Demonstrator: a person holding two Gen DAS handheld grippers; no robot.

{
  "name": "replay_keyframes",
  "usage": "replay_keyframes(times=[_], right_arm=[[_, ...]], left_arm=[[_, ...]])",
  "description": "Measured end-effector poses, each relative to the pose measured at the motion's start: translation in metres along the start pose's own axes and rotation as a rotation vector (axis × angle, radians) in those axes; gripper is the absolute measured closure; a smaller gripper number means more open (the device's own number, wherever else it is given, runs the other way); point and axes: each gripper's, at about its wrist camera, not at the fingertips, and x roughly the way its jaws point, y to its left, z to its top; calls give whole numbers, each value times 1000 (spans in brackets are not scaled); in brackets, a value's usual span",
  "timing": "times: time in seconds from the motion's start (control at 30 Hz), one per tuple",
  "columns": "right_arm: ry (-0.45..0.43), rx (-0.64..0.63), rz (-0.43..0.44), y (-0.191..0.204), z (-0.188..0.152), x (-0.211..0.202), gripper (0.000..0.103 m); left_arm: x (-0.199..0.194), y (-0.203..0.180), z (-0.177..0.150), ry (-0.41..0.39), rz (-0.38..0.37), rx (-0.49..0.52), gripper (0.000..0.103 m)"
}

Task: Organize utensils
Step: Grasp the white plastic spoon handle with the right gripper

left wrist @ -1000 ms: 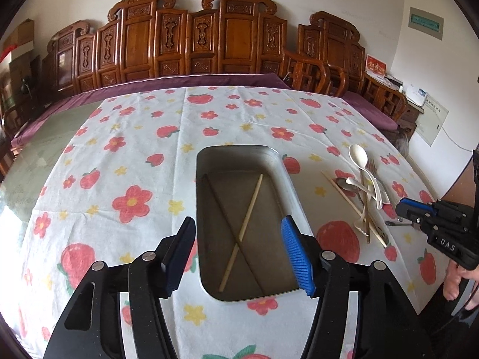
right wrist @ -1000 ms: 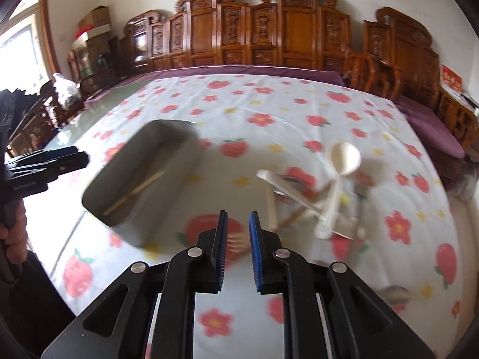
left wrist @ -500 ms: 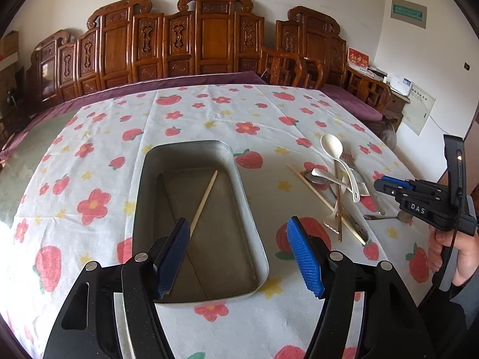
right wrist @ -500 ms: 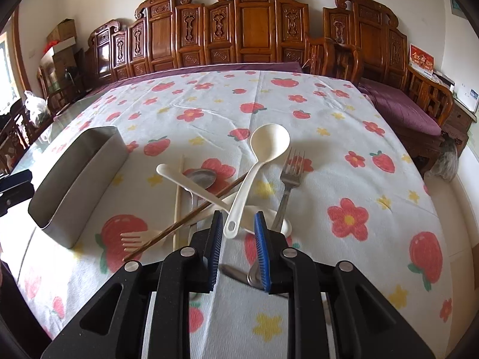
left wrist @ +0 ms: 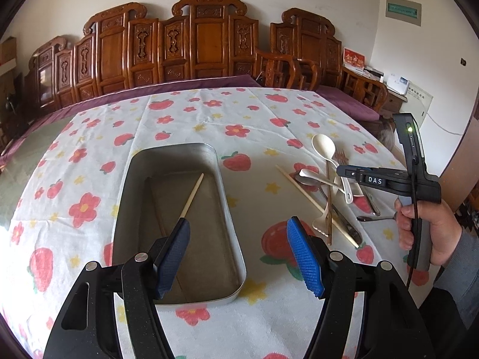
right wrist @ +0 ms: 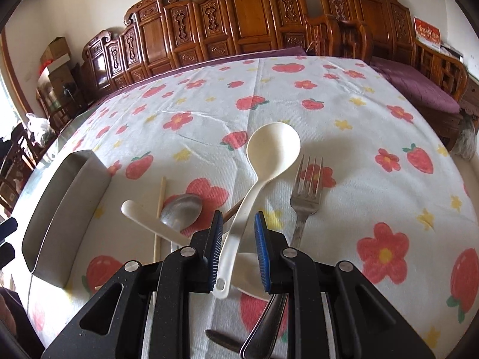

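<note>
Since the earlier frames the right tool (right wrist: 238, 243) has come down over the utensil pile, so the long cream plastic ladle (right wrist: 263, 161) that lay ahead of it now has its handle between the blue pads, and the gap between those pads has widened a little. The pads stand on either side of the handle with a sliver of space showing at each side, so the tool is released and grips nothing.

The ladle lies on the desk with its bowl pointing away from the tool. Just right of it lies a silver metal fork (right wrist: 305, 197), tines away. To the left are a silver metal spoon (right wrist: 181, 211), a short cream plastic spoon (right wrist: 149, 218) crossing under it, and a pale wooden chopstick (right wrist: 160, 206).

Further left sits the rectangular grey metal tray (left wrist: 227, 209), which holds one pale wooden chopstick (left wrist: 193, 194) lying diagonally on its floor.

The left tool (left wrist: 239, 251) hovers over the tray's near end, its jaws spread wide and empty. A hand (left wrist: 428, 224) holds the right tool's grip at the right edge of the left view. The strawberry-and-flower patterned tablecloth (left wrist: 185, 119) covers the desk, with carved brown wooden chairs (left wrist: 209, 42) behind.
</note>
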Motion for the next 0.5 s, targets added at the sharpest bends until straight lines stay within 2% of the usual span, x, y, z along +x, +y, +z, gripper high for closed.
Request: replay_keyframes(times=[0.1,0.2,0.33,0.5], right_arm=[[37,36,11,-3,-1,7,81],[31,53,38,-5,-2,3,94],[12,73,58,-9,-3,-6,96],[-54,64,76,-12,0,-29,98]], left_arm=[[0,-3,2,-4,5,2,39],[1,-4,3,-1,5,-3,39],[4,-4,5,13,18,-11,39],[6,-10,11,34,22,-5,39]])
